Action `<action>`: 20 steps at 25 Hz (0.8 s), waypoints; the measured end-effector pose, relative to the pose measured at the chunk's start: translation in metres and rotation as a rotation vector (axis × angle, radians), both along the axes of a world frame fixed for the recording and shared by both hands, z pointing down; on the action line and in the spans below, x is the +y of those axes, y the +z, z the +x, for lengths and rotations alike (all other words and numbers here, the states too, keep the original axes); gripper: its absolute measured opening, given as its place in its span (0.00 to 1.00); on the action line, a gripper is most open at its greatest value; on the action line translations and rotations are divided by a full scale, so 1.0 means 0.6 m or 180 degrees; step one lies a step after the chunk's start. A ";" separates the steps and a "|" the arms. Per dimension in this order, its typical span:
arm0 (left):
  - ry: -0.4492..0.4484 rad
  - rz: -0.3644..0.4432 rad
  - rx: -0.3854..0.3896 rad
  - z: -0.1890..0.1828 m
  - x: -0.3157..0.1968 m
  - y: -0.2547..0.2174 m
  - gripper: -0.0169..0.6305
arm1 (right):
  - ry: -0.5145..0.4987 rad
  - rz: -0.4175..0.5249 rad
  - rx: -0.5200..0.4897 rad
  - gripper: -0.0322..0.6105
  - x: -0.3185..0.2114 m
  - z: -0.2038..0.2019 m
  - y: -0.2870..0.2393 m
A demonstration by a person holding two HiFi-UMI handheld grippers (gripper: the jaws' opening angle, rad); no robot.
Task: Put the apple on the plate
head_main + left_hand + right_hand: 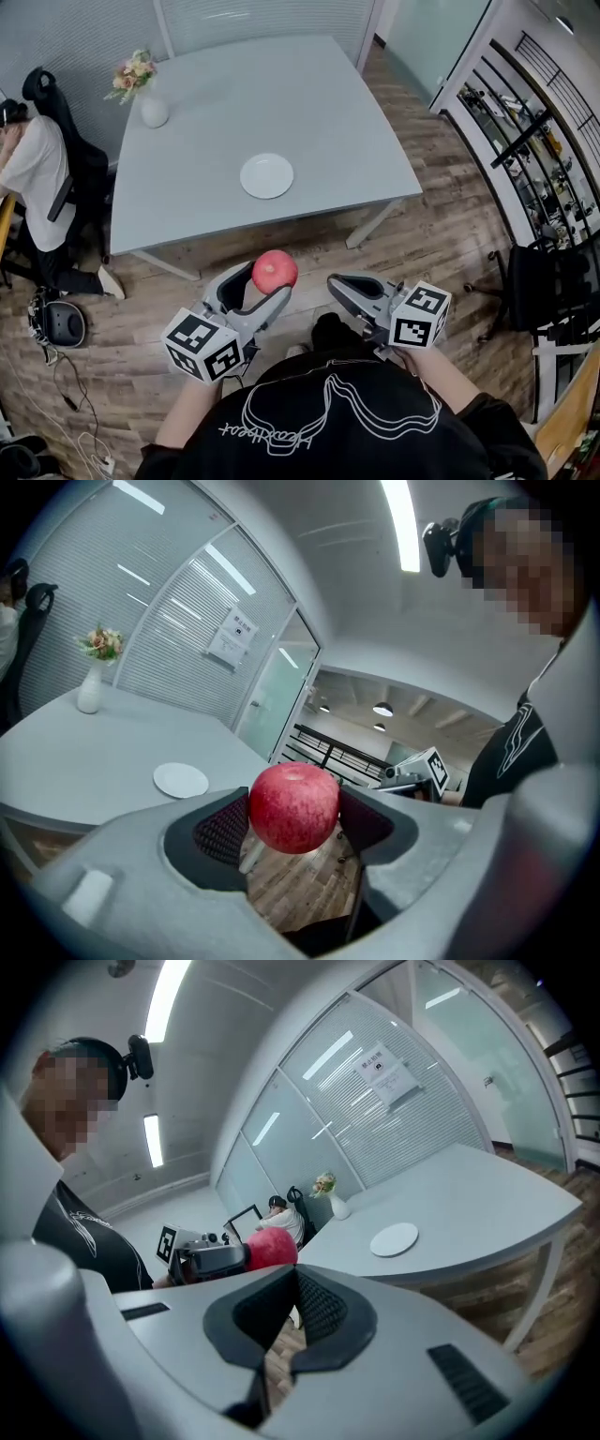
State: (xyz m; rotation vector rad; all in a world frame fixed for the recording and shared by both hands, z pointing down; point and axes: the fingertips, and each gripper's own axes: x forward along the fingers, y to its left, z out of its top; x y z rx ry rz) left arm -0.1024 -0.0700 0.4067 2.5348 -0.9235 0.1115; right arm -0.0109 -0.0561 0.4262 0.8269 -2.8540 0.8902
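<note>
Left gripper point(267, 283) fingers point(221, 832) clamp apple point(275, 270); right gripper point(292, 1279) fingers point(323, 1309) apparently together, empty.

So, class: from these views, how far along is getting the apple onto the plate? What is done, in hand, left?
Done: the apple is picked up, and the left gripper is shut on it.
In hand: it is held over the wooden floor, short of the table.
Left: the plate is bare, so the carry, set-down and release remain.
The right gripper is empty, jaws together.
</note>
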 end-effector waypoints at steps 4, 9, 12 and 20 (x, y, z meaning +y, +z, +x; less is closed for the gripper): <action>-0.0190 -0.0018 -0.0023 -0.013 -0.038 0.009 0.50 | -0.0141 -0.0013 -0.0019 0.06 -0.046 -0.012 0.005; -0.0331 0.0002 -0.0084 -0.016 -0.088 0.007 0.50 | -0.0326 -0.0032 -0.0054 0.06 -0.109 -0.016 0.012; -0.0381 -0.0008 -0.0170 -0.013 -0.135 0.012 0.50 | -0.0407 -0.0051 -0.0095 0.06 -0.157 -0.015 0.018; -0.0433 -0.0095 -0.0460 0.004 -0.260 0.051 0.50 | -0.0499 -0.0245 -0.0212 0.06 -0.263 0.003 0.050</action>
